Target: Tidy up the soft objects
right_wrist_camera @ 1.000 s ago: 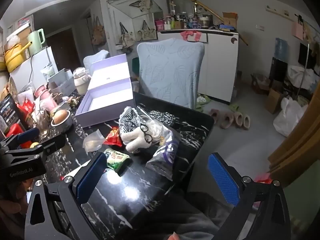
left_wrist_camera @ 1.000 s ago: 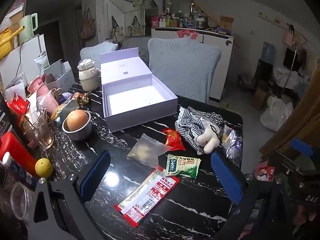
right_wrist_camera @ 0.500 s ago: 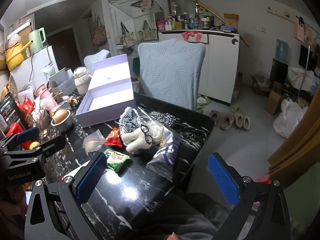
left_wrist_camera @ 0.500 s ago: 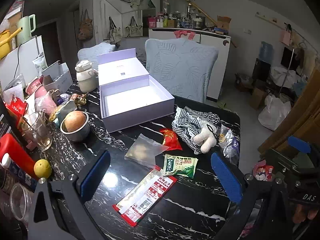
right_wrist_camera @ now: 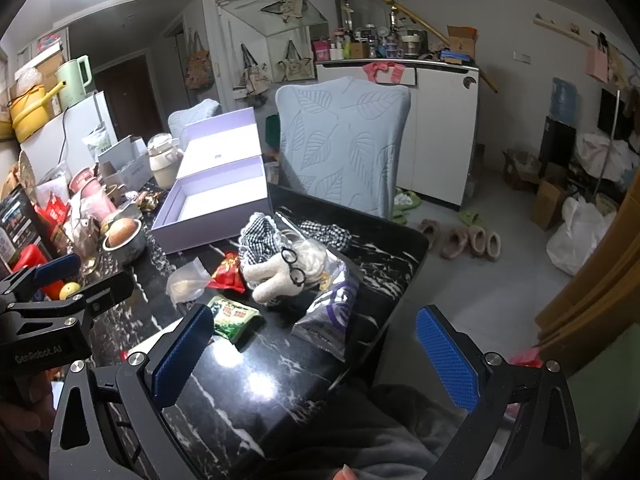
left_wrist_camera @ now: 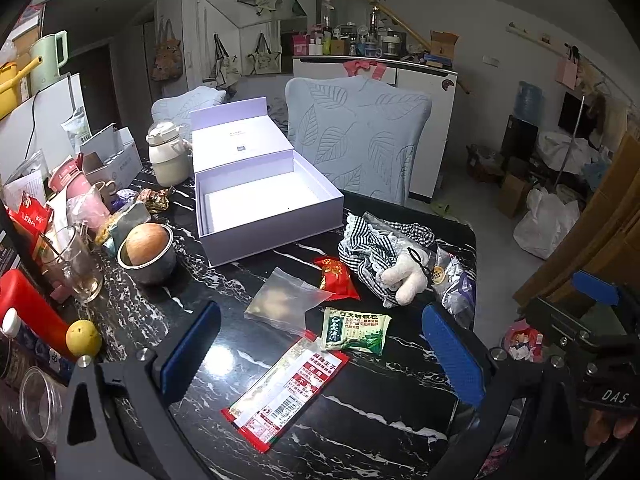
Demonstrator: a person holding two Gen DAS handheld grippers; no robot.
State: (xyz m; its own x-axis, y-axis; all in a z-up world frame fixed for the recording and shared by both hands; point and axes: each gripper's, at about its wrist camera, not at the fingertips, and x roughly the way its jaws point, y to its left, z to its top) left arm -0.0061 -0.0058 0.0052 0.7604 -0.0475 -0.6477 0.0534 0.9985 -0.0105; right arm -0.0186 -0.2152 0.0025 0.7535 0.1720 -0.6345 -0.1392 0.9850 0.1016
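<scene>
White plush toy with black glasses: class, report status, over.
Left gripper open, empty. Right gripper open, empty. White plush toy with black glasses untouched on checked cloth. Lavender box open; snack packets alongside.

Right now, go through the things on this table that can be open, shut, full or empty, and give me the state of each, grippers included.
Lavender gift box: open, lid hinged back, empty inside.
Left gripper: open, holding nothing.
Right gripper: open, holding nothing.
Metal bowl: upright, a round brown item inside.
Glass cup: upright, a little liquid at the bottom.
White plush toy: lying on the checked cloth, not yet boxed.
</scene>
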